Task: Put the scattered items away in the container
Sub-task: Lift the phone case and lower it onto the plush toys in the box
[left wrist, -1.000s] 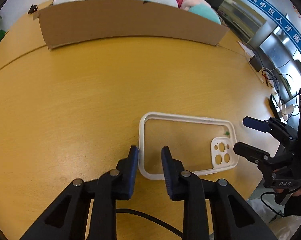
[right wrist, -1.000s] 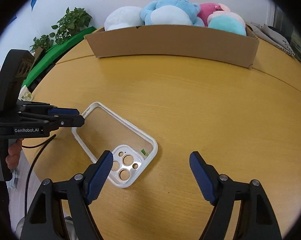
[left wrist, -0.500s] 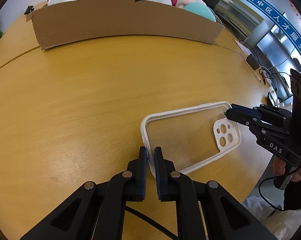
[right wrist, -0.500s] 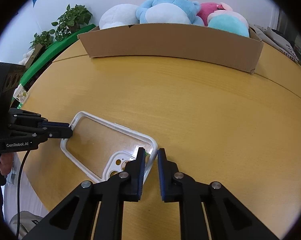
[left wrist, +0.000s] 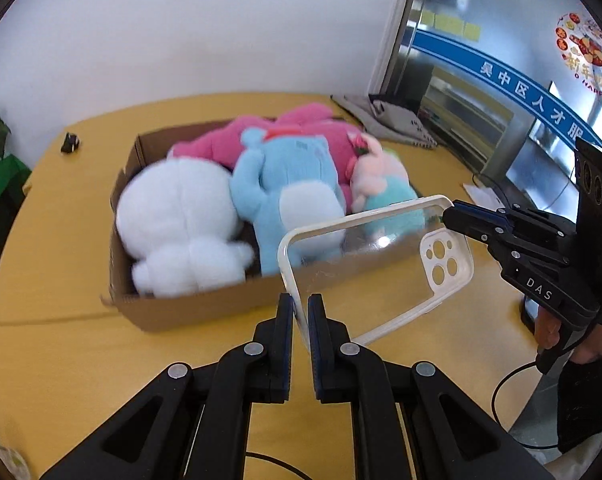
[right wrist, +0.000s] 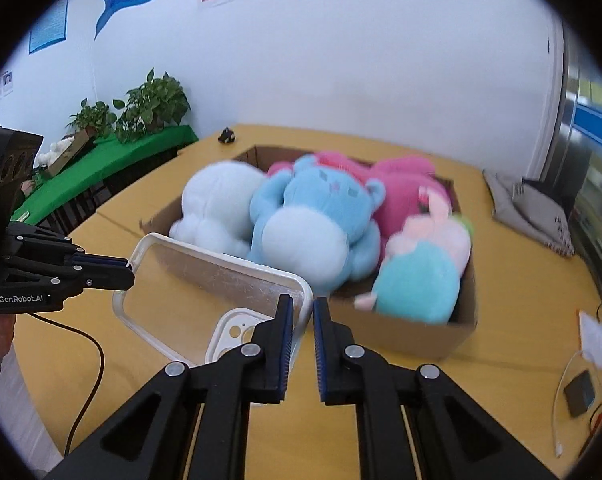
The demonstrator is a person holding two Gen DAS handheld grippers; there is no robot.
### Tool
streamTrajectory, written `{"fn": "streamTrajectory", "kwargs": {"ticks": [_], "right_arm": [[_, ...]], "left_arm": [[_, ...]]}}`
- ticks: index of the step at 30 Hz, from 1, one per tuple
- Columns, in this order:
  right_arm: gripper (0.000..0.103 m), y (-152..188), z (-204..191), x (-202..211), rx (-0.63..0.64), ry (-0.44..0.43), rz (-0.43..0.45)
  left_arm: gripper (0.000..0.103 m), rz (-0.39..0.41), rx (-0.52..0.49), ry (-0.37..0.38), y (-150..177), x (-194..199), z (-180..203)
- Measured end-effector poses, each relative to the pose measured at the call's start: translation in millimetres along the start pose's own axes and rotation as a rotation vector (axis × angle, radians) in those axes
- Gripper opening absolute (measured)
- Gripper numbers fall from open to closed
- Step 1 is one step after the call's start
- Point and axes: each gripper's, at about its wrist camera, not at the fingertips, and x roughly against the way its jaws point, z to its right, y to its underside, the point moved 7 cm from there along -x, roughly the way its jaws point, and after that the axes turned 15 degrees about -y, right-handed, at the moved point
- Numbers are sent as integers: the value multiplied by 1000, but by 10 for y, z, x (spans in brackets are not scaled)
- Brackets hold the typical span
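A clear phone case (left wrist: 375, 258) with a white rim hangs in the air in front of the cardboard box (left wrist: 189, 310). My left gripper (left wrist: 300, 316) is shut on its plain end. My right gripper (right wrist: 301, 322) is shut on the rim at the camera-hole end (right wrist: 237, 332). Each gripper shows in the other view: the right gripper (left wrist: 451, 216) at the case's far corner, the left gripper (right wrist: 127, 270) at the case's left corner. The box (right wrist: 405, 332) holds several plush toys: white (left wrist: 181, 224), blue (right wrist: 317, 220), pink and teal.
The yellow wooden table (left wrist: 61, 360) carries a small black object (left wrist: 70, 143) at the back left, grey cloth (right wrist: 529, 208) at the back right, and a cable with a small dark device (right wrist: 579, 394) near the right edge. Plants on a green-covered bench (right wrist: 113, 152) stand to the left.
The right gripper closed on the case's camera end, the left on its other end. Both then lifted the case off the table and towards the box, whose inside now shows.
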Motion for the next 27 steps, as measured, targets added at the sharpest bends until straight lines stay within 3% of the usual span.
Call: {"fn": "streamTrajectory", "kwargs": {"ticks": [6, 12, 20, 24, 27], "right_arm": [[9, -903, 302, -84, 56, 47, 103], [9, -1277, 616, -324, 35, 62, 138], [9, -1490, 1115, -1012, -5, 98, 75], [8, -1269, 1511, -1635, -83, 103, -53], [8, -987, 1630, -1955, -122, 97, -133]], "left_arm": [[7, 107, -12, -31, -1004, -286, -163], [7, 114, -15, -30, -1455, -696, -203], [7, -2, 32, -12, -1709, -1705, -280], [7, -101, 58, -25, -1581, -2294, -279], [8, -132, 83, -23, -1484, -2479, -273]]}}
